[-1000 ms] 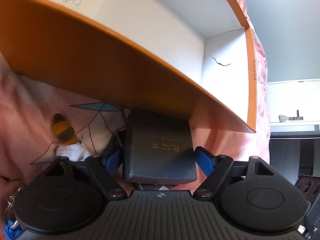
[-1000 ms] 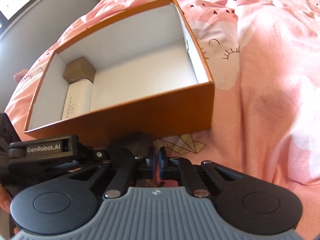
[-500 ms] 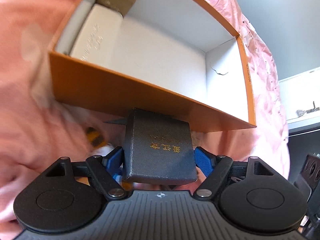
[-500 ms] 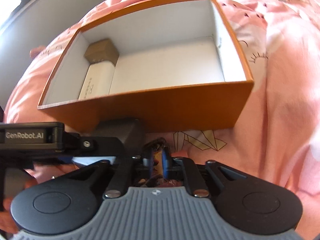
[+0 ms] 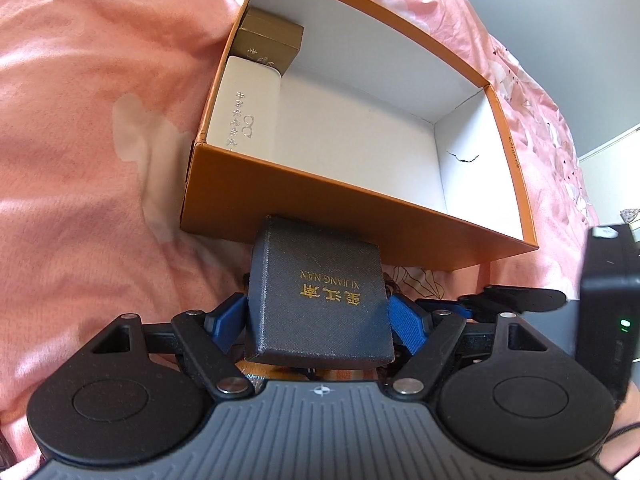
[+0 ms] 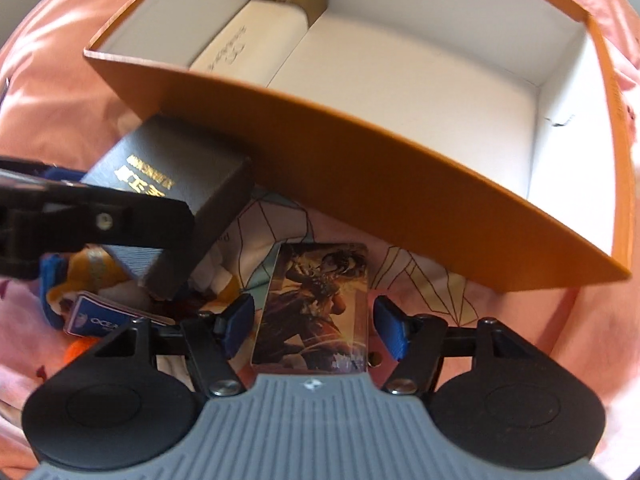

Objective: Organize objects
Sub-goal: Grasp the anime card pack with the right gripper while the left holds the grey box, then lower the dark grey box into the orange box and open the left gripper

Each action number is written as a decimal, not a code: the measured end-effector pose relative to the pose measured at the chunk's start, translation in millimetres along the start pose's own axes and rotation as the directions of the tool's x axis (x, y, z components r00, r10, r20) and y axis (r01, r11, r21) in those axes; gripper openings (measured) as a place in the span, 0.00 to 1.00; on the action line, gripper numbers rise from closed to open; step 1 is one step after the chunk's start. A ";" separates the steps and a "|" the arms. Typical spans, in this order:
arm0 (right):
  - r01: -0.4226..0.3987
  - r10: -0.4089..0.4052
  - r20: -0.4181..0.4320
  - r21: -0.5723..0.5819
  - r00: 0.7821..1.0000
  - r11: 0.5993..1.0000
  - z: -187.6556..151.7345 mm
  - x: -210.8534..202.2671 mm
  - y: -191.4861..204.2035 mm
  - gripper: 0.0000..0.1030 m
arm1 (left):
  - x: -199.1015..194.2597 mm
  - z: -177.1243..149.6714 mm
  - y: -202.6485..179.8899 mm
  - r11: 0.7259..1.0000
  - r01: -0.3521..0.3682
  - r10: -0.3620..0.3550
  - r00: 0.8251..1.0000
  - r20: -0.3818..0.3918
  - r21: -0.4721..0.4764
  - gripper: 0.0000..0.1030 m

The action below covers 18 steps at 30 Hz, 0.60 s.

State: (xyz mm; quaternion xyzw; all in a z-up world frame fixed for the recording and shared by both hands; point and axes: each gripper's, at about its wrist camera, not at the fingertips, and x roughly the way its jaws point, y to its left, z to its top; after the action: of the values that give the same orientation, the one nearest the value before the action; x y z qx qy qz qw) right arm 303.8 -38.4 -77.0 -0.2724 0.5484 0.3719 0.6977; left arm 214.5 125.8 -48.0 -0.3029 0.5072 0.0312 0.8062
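My left gripper [image 5: 318, 312] is shut on a dark grey box [image 5: 320, 292] with gold lettering, held just in front of the near wall of an orange box [image 5: 360, 208]. Inside that white-lined box lie a white glasses case [image 5: 244, 108] and a small gold-brown box [image 5: 268, 40] along the left side. My right gripper [image 6: 314, 320] points down at the bed with its jaws opening. An illustrated card [image 6: 316, 280] lies flat between its blue pads [image 6: 240, 320], which do not press on it. The dark grey box [image 6: 168, 184] shows at the left of this view.
A pink patterned bedsheet [image 5: 100, 140] lies under everything. Left of the card sit a yellow and white plush toy [image 6: 92, 272], a blue card [image 6: 100, 320] and something orange [image 6: 80, 348]. The right gripper's black body [image 5: 608, 300] stands close at the right.
My right gripper went from shut to wide apart, rolled, and now straddles the illustrated card. The left gripper rose with the dark box, so the orange box's inside now shows.
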 end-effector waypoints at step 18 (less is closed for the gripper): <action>-0.059 0.051 0.078 0.104 0.996 0.993 -7.1 -57.1 -21.6 0.59 | -40.5 4.1 -12.0 0.993 0.094 -0.099 0.993 0.069 0.074 0.87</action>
State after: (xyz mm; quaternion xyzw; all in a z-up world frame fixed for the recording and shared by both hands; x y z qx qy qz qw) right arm 310.4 -69.0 -24.2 -0.2054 0.5482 0.3713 0.7207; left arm 202.5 128.6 -7.4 -0.2970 0.4632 -0.0150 0.8349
